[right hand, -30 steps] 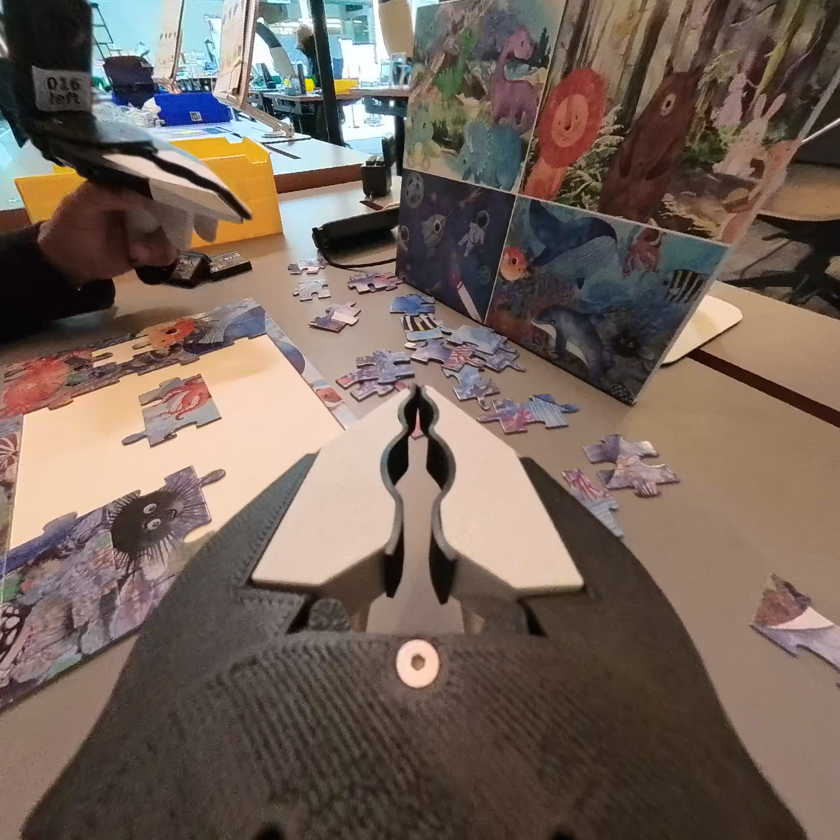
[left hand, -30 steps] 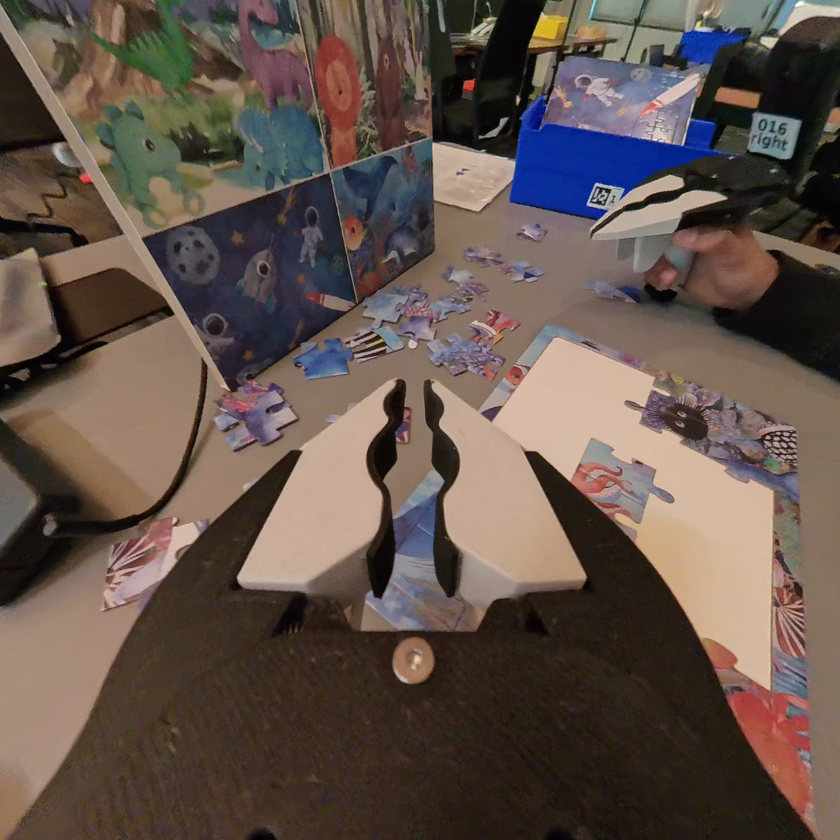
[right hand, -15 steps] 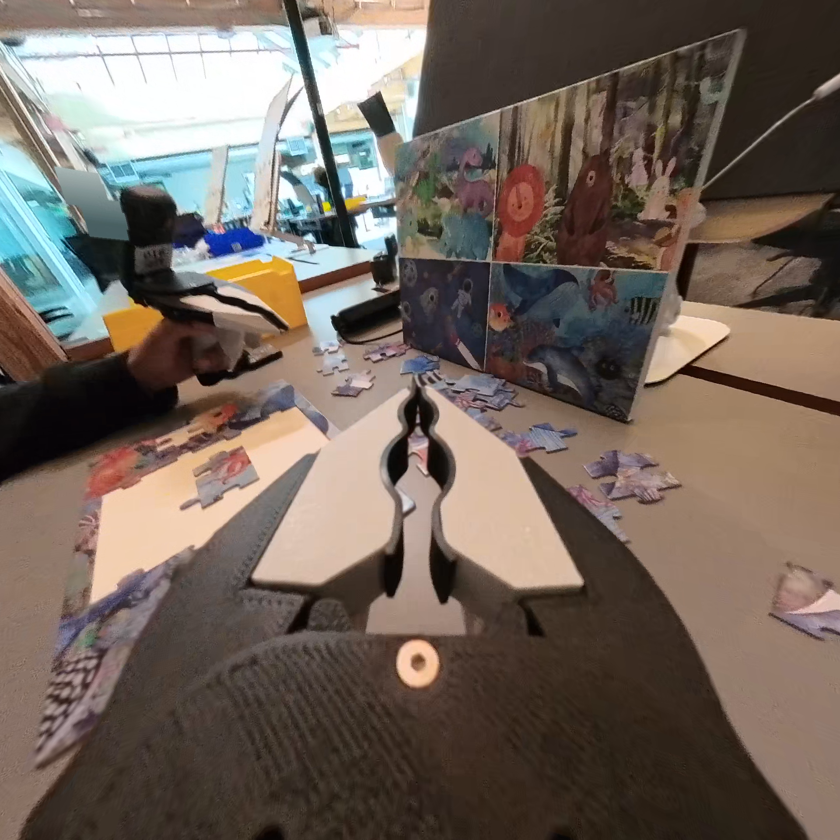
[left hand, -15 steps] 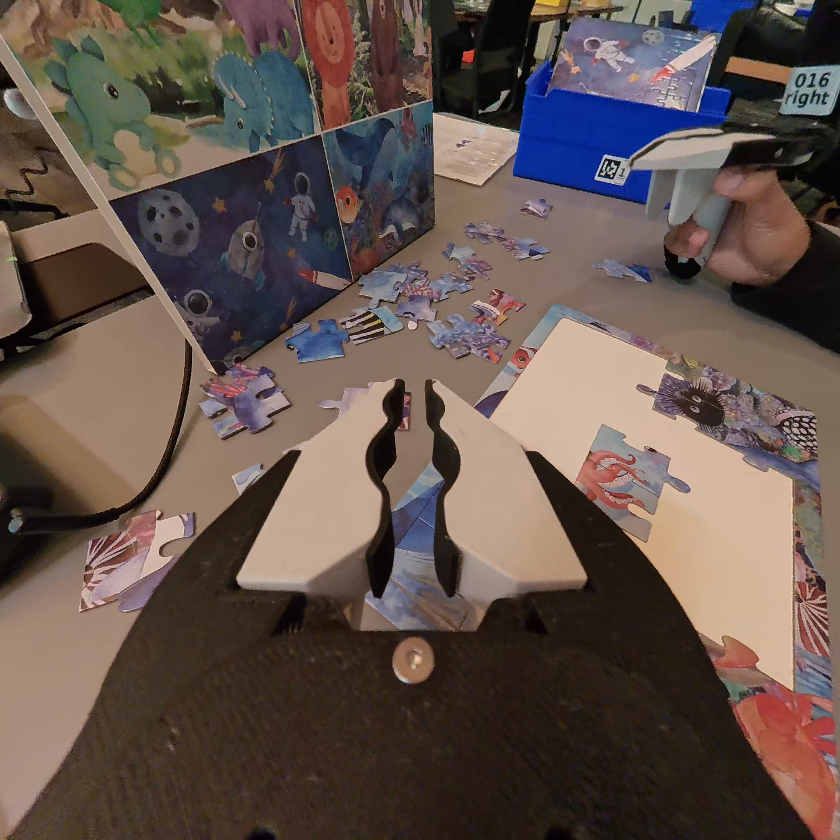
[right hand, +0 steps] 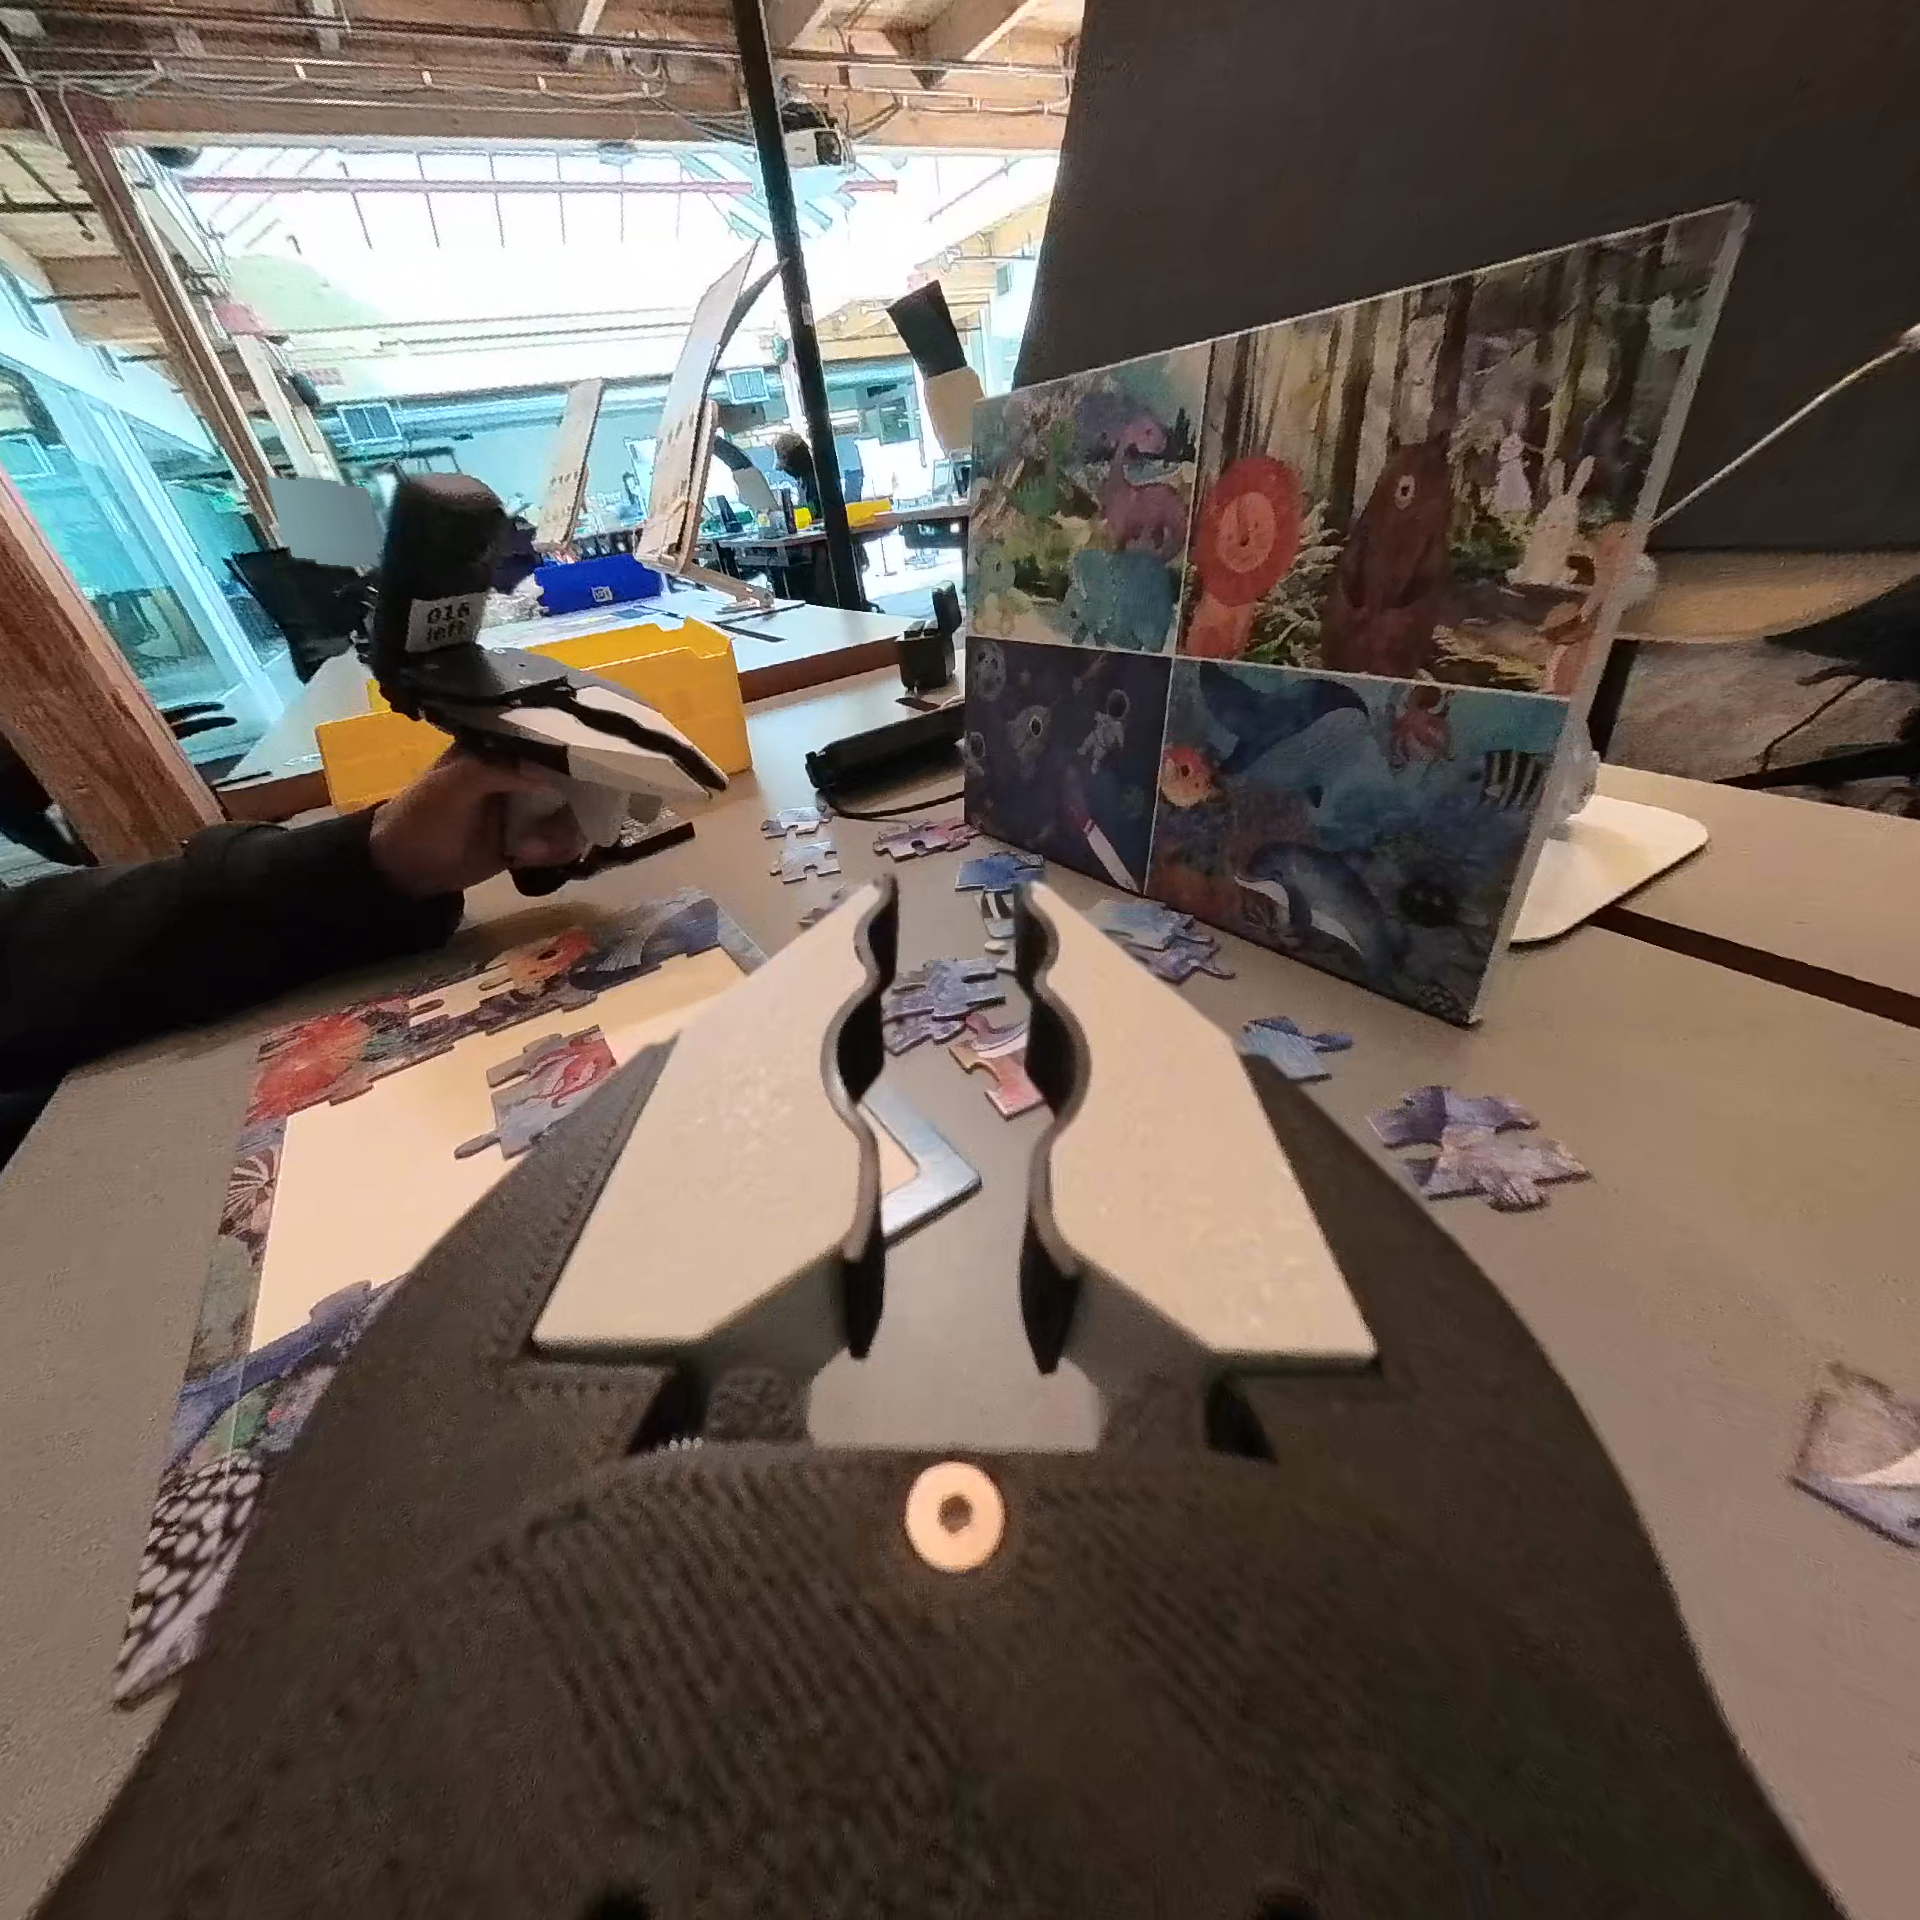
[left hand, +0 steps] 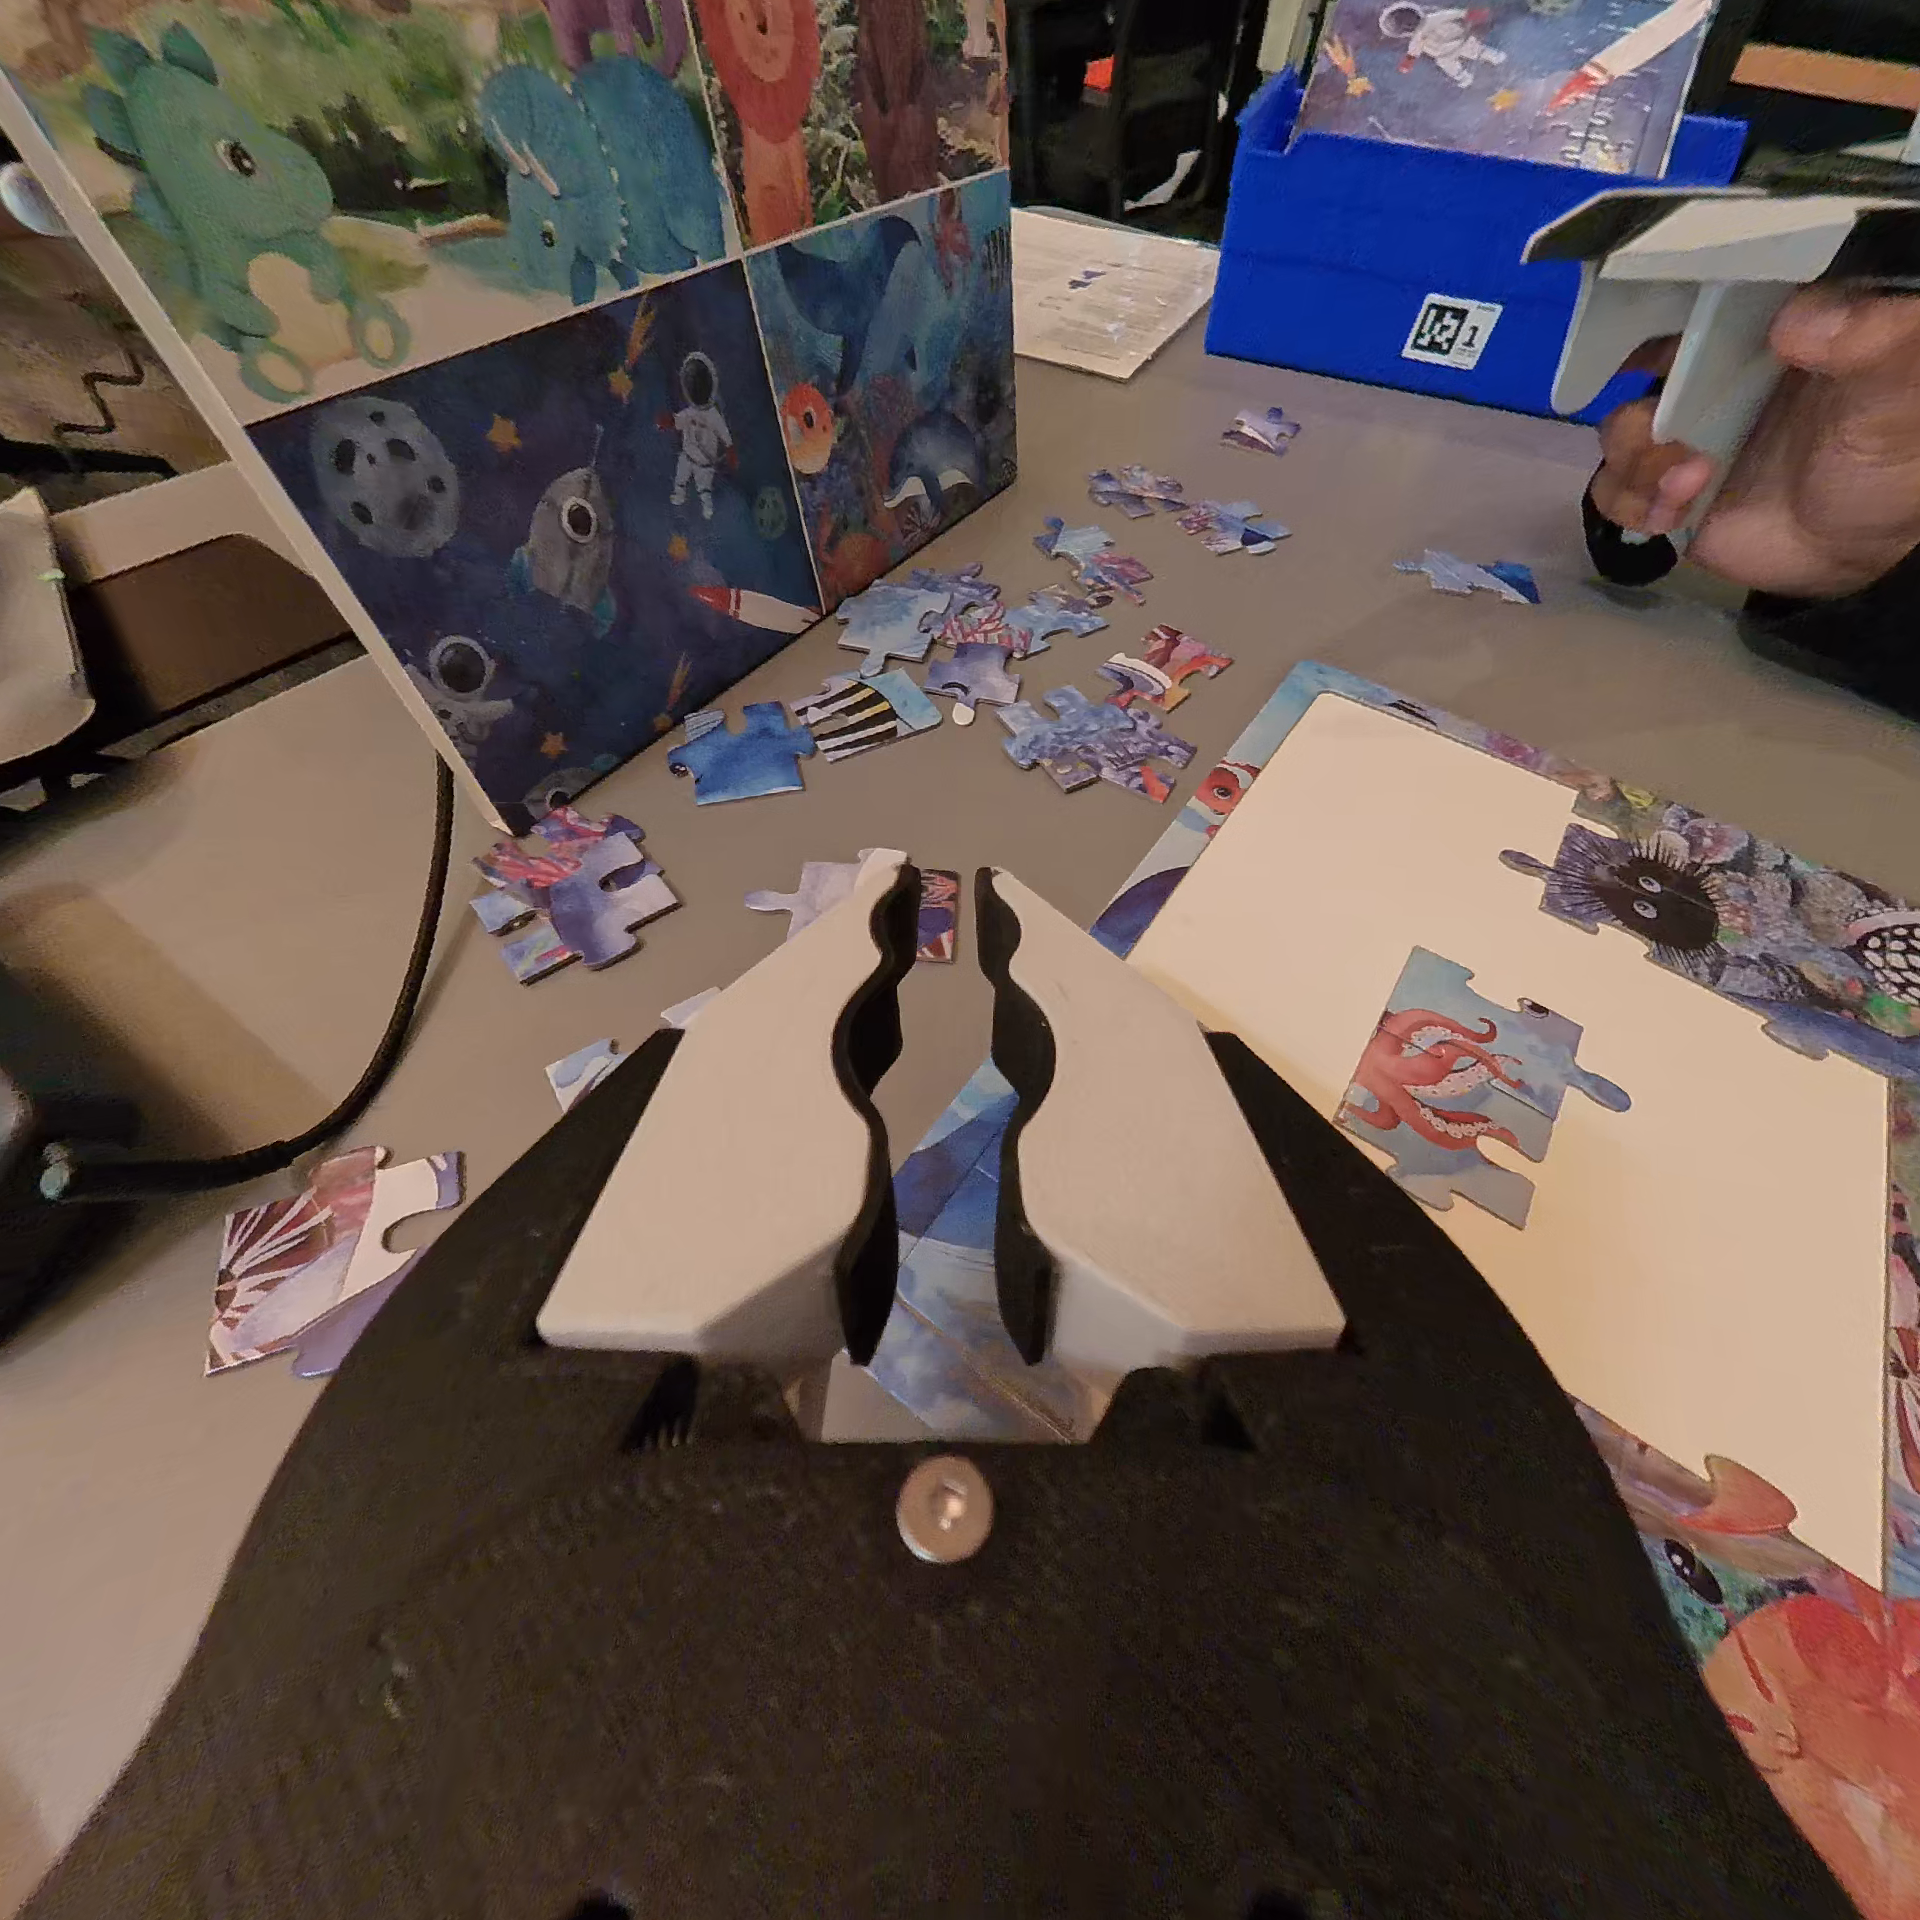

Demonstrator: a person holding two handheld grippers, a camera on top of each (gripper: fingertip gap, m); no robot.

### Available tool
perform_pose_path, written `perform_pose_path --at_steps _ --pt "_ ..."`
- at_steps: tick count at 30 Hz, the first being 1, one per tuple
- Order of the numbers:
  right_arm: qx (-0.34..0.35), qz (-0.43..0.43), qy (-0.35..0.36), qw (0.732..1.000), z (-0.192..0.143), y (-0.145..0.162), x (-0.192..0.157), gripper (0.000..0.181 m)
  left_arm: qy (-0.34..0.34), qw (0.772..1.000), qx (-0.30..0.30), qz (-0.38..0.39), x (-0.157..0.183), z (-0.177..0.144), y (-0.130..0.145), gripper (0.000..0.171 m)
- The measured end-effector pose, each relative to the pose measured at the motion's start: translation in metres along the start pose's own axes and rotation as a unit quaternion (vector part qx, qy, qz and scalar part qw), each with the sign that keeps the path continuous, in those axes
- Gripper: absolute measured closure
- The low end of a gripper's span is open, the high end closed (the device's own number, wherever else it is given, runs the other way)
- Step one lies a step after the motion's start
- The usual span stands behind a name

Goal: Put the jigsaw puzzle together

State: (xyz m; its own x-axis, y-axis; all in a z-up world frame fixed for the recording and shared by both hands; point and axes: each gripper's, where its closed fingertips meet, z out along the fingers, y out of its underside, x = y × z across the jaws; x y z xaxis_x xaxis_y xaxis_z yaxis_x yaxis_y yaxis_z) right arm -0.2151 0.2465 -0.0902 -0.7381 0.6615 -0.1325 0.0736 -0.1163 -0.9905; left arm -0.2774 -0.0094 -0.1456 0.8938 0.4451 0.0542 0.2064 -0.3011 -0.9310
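Observation:
The puzzle board [left hand: 1455,883] lies on the grey table, cream in the middle, with joined pieces along its edges. A sea-urchin section [left hand: 1652,914] is joined at its far edge. An octopus piece [left hand: 1455,1081] lies loose on the cream. Several loose pieces [left hand: 1091,727] are scattered beyond the board's corner. My left gripper [left hand: 945,883] hovers over the board's near-left corner, empty, with a narrow gap between the jaws. My right gripper [right hand: 956,894] is open and empty, raised above the board's [right hand: 416,1164] right corner. It also shows in the left wrist view [left hand: 1538,244].
A standing reference picture [left hand: 623,468] rises behind the loose pieces. A blue bin [left hand: 1351,260] stands at the back, and a yellow bin [right hand: 623,686] behind the left gripper [right hand: 717,774]. A black cable [left hand: 416,987] and a stray piece [left hand: 312,1247] lie left. More pieces [right hand: 1475,1143] lie right. Some 30 centimeters of space lies between my two pairs of fingers. Left tips and right tips are each some 20 centimeters from the sea-urchin section [left hand: 1652,914].
My right gripper has lifted and tilted up, and its jaws have gone from touching to open. My left gripper has edged forward and tilted down, its gap unchanged.

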Motion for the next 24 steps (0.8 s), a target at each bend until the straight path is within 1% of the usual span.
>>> perform_pose_path --at_steps 4,8,10,13,17,24 --pt "-0.002 0.03 0.002 1.0 0.002 0.006 0.005 0.163 0.0 1.0 0.009 -0.01 -0.002 -0.002 -0.002 0.164" --pt "0.047 0.111 -0.016 0.993 -0.006 -0.002 0.015 0.159 -0.006 0.999 0.017 -0.028 -0.006 -0.004 -0.005 0.159" --pt "0.069 0.135 -0.024 0.988 -0.012 -0.009 0.018 0.156 -0.009 0.999 0.025 -0.034 -0.008 -0.006 -0.008 0.159" --pt "0.083 0.138 -0.021 0.987 -0.017 -0.014 0.021 0.155 -0.009 0.998 0.035 -0.043 -0.01 -0.009 -0.011 0.158" --pt "0.073 0.134 -0.023 0.988 -0.014 -0.011 0.019 0.154 -0.006 0.998 0.042 -0.05 -0.01 -0.01 -0.013 0.155" --pt "0.053 0.137 -0.033 0.989 -0.007 -0.005 0.013 0.151 -0.012 0.999 0.027 -0.038 -0.01 -0.005 -0.007 0.154"
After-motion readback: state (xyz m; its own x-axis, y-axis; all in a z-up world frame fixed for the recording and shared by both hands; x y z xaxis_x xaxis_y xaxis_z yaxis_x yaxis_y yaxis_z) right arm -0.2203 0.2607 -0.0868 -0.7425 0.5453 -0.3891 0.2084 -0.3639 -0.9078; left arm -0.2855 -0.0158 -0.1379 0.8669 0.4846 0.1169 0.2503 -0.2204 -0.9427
